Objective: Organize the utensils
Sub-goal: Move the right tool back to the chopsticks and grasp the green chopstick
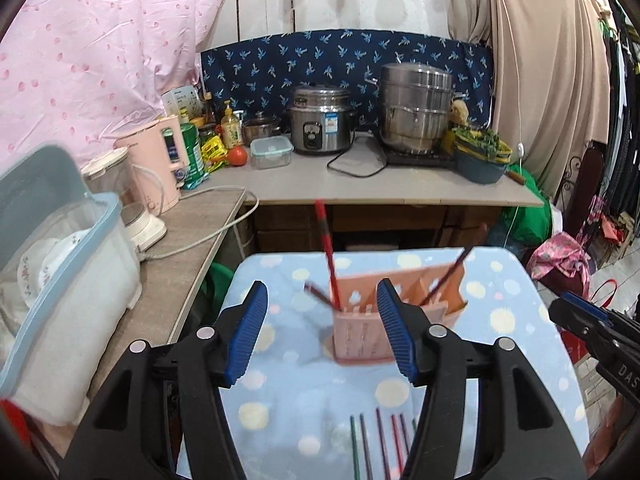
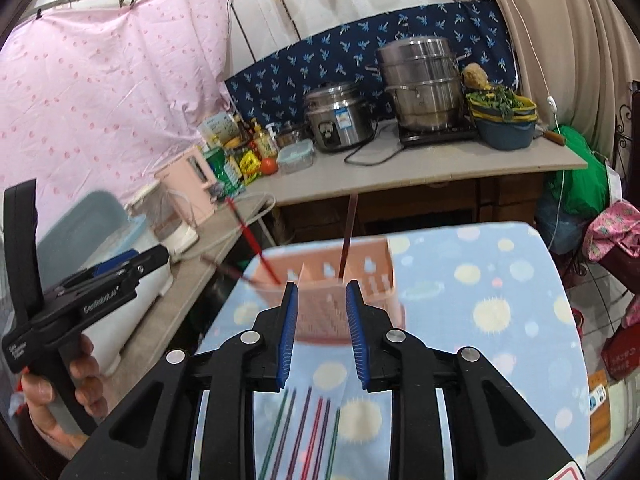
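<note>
A pink slotted utensil holder [image 1: 372, 320] [image 2: 340, 300] stands on the blue spotted cloth. A red chopstick [image 1: 328, 252] [image 2: 252, 240] and darker ones [image 1: 452, 276] [image 2: 348, 236] stand in it. Several coloured chopsticks [image 1: 380, 444] [image 2: 308, 432] lie flat on the cloth, near side. My left gripper [image 1: 322, 328] is open and empty, above the cloth just before the holder. My right gripper [image 2: 322, 334] is open and empty, above the lying chopsticks; it also shows at the right edge of the left wrist view [image 1: 592, 324].
A table with the blue spotted cloth [image 1: 500, 320] [image 2: 500, 320]. At left, a side counter with a lidded dish box [image 1: 60, 280], a pink kettle [image 1: 156, 160] and a blender. Behind, a counter [image 1: 360, 184] with rice cooker [image 1: 320, 120], steamer pot [image 1: 416, 108], bottles and a basin.
</note>
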Demonstrator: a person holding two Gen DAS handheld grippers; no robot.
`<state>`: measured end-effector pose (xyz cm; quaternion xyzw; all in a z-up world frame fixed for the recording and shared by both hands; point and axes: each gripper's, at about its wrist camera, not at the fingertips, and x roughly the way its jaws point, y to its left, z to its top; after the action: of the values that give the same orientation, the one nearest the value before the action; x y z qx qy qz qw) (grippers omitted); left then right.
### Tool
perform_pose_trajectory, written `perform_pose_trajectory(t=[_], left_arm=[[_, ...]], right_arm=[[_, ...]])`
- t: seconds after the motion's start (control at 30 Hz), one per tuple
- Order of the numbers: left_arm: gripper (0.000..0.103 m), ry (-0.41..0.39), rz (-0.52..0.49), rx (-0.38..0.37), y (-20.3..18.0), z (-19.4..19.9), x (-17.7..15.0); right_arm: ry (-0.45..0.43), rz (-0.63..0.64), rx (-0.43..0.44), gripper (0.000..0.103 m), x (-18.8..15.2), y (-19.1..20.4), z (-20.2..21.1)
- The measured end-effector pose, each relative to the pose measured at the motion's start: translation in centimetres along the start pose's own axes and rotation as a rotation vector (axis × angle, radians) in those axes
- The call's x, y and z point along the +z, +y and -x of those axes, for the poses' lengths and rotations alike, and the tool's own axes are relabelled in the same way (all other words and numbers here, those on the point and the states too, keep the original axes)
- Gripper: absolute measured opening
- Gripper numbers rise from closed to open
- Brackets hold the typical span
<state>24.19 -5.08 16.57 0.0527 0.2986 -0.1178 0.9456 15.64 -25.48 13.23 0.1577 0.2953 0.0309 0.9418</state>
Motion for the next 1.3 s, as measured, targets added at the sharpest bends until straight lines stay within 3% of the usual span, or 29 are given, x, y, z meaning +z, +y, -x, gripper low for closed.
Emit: perform_pose_trajectory(t=[0.4, 0.67, 0.93, 1.3], left_arm=[[0.054, 0.145, 0.032, -0.014, 0.8, 2.2, -11.4], [0.054, 0.231, 0.021, 0.001, 0.8, 2.7, -17.6], [0.054, 0.302, 0.020, 0.007, 0.9, 2.9, -22.1], [0.054, 0.357, 0.024, 0.002, 0.7, 2.8, -25.4]], right_arm=[[0.199, -0.030, -0.023, 0.024, -13.5, -0.1, 2.2], [0.308, -0.008, -0.043, 0.024, -20.1, 0.6, 2.2], [0.387, 0.000, -0.034, 0.024, -23.8, 1.3, 1.6], [0.437, 0.037, -0.042, 0.023, -26.1, 2.2, 0.8]])
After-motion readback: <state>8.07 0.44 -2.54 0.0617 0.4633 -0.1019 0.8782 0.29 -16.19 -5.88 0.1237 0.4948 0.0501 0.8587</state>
